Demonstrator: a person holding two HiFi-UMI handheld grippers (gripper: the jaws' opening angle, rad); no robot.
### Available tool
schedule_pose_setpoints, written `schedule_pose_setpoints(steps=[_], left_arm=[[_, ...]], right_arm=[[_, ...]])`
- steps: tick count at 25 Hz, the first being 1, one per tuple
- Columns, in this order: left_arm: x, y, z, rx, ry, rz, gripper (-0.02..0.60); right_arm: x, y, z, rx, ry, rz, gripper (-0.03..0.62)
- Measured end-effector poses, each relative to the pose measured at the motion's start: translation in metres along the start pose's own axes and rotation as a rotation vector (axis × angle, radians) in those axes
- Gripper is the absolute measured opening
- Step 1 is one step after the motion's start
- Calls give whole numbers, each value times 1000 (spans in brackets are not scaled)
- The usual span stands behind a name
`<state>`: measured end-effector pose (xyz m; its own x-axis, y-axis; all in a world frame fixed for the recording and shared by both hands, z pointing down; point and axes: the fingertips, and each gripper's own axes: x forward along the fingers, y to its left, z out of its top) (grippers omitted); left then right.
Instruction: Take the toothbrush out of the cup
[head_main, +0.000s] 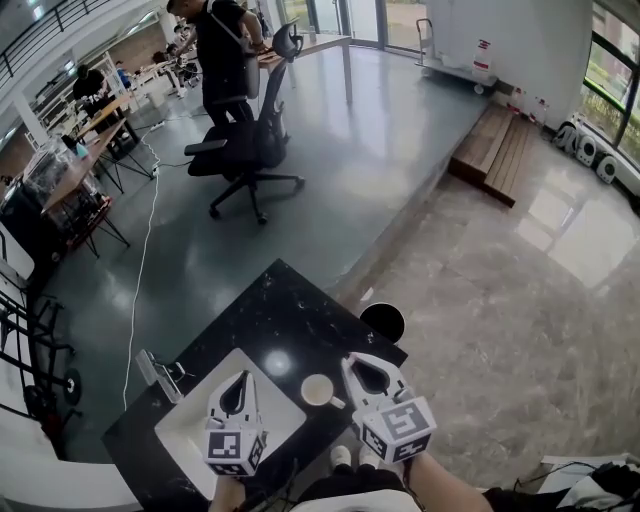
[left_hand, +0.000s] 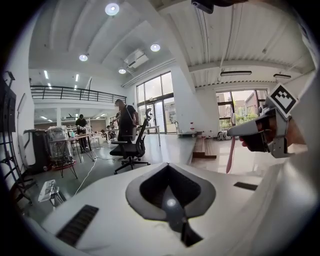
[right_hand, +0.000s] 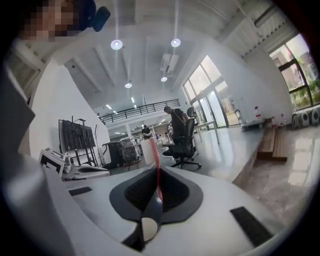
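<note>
A white cup (head_main: 318, 389) stands on the black table (head_main: 270, 310) beside a white mat (head_main: 185, 425). My right gripper (head_main: 355, 362) is raised just right of the cup and is shut on a pink toothbrush (right_hand: 155, 167). The brush's white head (right_hand: 147, 150) sticks up past the jaws. In the left gripper view the toothbrush (left_hand: 229, 152) hangs from the right gripper (left_hand: 236, 132), clear of the cup. My left gripper (head_main: 240, 380) hovers over the mat, left of the cup, its jaws (left_hand: 169, 187) together with nothing between them.
A black round object (head_main: 382, 322) sits at the table's far right corner. A small grey device (head_main: 158, 372) lies at the table's left edge. Beyond the table are an office chair (head_main: 250, 150), a standing person (head_main: 225, 60) and a low wooden platform (head_main: 495, 150).
</note>
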<state>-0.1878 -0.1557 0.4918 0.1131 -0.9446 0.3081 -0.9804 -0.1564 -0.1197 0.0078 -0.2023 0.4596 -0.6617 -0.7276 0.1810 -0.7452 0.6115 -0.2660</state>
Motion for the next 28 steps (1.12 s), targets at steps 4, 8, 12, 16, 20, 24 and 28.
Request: schedule_pose_setpoints(steps=[4,8,12,16,20,24,28], left_arm=[[1,-11,7,10,-14,-17,17],[1,-17,12,15,-18,-26,17],[-1,-20,15,22,-15,-30,17],[-3,-19,18,39,-5,-23,17],[-4,-16,10,33,-20,-25,17],[-4,-16,9,27,-19,-19,17],[-4,-18,13,37,-9,-14,17]], right_arm=[[-14,-8,5,-37,-18,-46,11],[-20,-9,5,-42,-22,-59,11],[-25,-8,10,-44,-31,-59,11],[-25,-3,11,-53,-35,-52,11],[-24,2,9,-53,-29,-37,11],[-22,6,6,-42,-25,-22,11],[-20,8,5,-34,-26,-7,11]])
